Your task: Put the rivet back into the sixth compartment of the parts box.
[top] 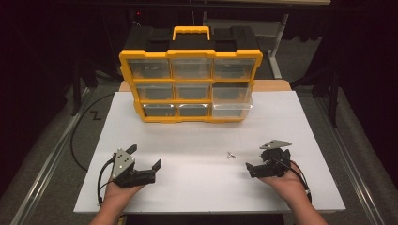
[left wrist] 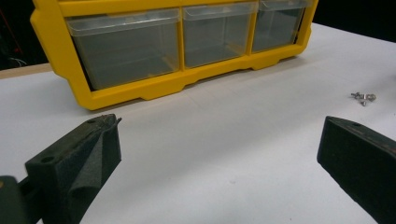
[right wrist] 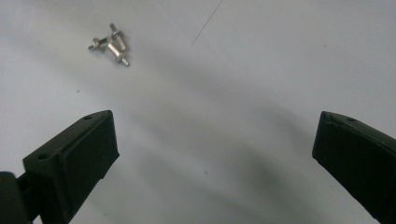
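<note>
Both grippers, left (top: 146,157) and right (top: 254,161), rest fingers wide, flanking small screws (top: 230,155) on the table (top: 197,187).

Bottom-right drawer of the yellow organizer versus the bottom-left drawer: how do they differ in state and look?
The bottom-right drawer is pulled out past the yellow organizer frame; the bottom-left drawer sits flush in its slot. The bottom-right drawer looks pale against the white table, while the bottom-left drawer looks darker inside the frame. Both are clear plastic, in the same row, and appear empty. The small screws lie on the table, outside both.
</note>
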Demonstrator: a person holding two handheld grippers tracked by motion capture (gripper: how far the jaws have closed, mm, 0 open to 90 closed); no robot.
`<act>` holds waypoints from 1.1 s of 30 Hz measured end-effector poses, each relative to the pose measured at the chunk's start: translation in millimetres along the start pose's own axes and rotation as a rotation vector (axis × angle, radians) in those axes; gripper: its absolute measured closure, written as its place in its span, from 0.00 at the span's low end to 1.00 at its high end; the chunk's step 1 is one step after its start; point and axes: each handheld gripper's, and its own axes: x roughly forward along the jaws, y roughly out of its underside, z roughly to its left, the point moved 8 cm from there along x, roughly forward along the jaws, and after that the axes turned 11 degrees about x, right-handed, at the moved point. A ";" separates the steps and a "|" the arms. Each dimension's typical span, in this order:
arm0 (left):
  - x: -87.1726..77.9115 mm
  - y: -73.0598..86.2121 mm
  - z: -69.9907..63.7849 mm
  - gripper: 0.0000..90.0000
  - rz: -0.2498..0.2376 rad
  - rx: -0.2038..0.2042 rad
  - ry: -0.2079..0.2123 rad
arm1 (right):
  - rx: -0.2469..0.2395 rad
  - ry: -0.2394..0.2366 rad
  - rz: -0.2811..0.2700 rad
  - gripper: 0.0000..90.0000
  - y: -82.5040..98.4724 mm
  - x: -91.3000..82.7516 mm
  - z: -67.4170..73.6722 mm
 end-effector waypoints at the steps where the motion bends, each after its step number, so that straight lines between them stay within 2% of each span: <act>1: 0.0 -0.6 0.1 0.00 -0.005 -0.006 -0.002 | -0.009 0.005 0.020 0.01 1.1 -0.7 1.0; 4: -1.3 -1.5 0.4 0.00 -0.012 -0.006 -0.004 | -0.032 0.021 0.055 0.01 1.3 -5.2 1.7; 11: -2.4 -3.2 -1.7 0.00 -0.031 0.004 0.004 | -0.025 -0.003 0.145 0.03 2.6 -11.0 1.5; 15: -3.0 -4.0 -3.8 0.00 -0.037 0.009 0.016 | -0.054 0.010 0.200 0.04 5.3 -9.0 -0.7; 19: -3.5 -4.8 -5.1 0.00 -0.044 0.015 0.022 | -0.110 0.017 0.245 0.04 7.5 -8.5 0.3; 33: -4.6 -5.3 -6.7 0.00 -0.051 0.021 0.031 | -0.200 -0.004 0.384 0.06 11.1 -8.2 4.6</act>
